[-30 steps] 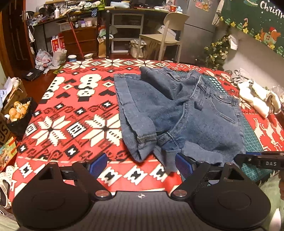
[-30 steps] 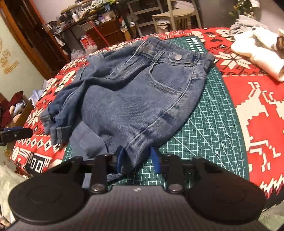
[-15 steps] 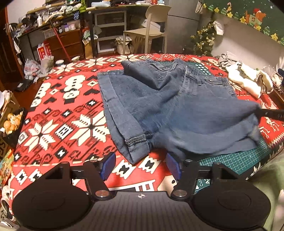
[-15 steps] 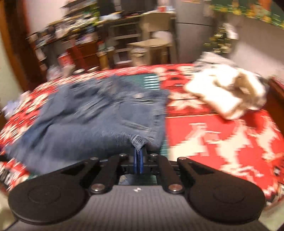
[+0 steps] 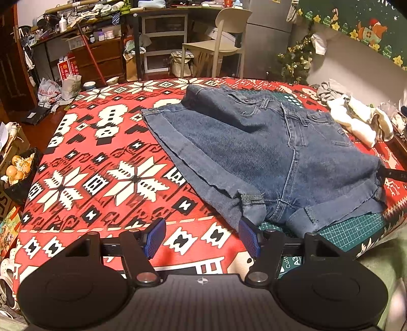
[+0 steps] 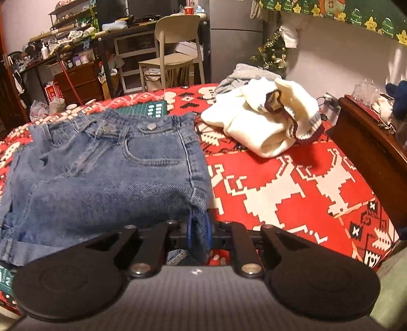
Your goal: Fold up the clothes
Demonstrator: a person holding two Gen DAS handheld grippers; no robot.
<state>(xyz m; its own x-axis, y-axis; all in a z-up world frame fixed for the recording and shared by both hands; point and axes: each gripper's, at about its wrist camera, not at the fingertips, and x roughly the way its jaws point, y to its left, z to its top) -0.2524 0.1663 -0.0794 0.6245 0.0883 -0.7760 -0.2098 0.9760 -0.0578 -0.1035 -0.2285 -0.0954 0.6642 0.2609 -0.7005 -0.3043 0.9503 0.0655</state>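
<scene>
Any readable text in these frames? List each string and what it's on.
"A3": green cutting mat, printed at its near corner beside the left gripper.
"Cutt...": same mat corner, cut off by the gripper body.
Red boxes on the floor: print too small to read.
Green Christmas banner on the wall: pictures only, no letters legible.
Denim shorts: button marking unreadable.

Both wrist cameras look low across the bed from its near edge, sharing the denim shorts [image 5: 269,157] [image 6: 106,173] close ahead.
</scene>
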